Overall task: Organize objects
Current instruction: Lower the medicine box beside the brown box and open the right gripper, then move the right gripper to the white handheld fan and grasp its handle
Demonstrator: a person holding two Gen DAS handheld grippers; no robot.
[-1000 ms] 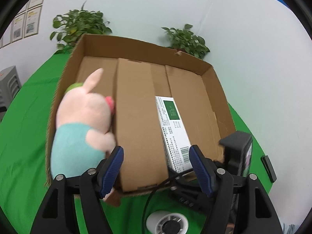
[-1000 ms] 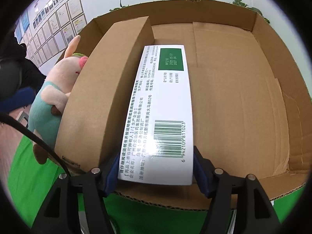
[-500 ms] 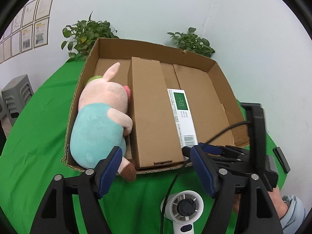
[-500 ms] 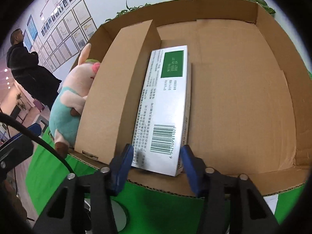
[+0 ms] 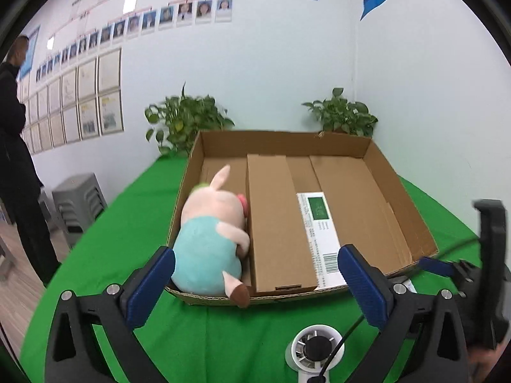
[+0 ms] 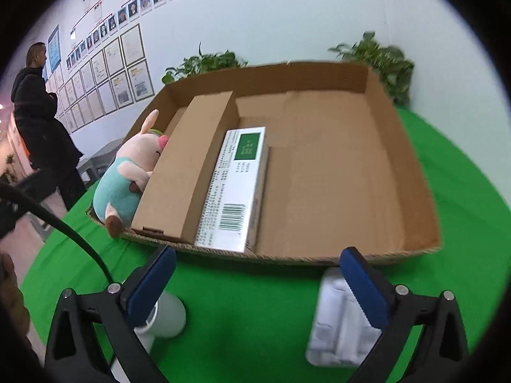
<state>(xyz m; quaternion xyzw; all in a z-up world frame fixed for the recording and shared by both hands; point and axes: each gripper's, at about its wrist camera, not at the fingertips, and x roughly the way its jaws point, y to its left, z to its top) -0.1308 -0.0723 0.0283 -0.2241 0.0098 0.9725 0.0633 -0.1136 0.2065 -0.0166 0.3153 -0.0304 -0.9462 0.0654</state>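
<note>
I see the white box (image 6: 234,188) lying flat in the tray (image 6: 412,166), long axis running front to back, barcode end nearest me. Both grippers, left (image 5: 255,282) and right (image 6: 257,282), hang spread and empty; the blurred white thing (image 6: 335,325) is perhaps packaging.

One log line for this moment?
tray: pig plush, brown box, white carton | both claws open | outside: fan

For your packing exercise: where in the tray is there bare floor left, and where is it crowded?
Free: the tray's right half, between the white box and the right wall. Crowded: the left, where the plush pig, brown carton and white box lie side by side.
</note>
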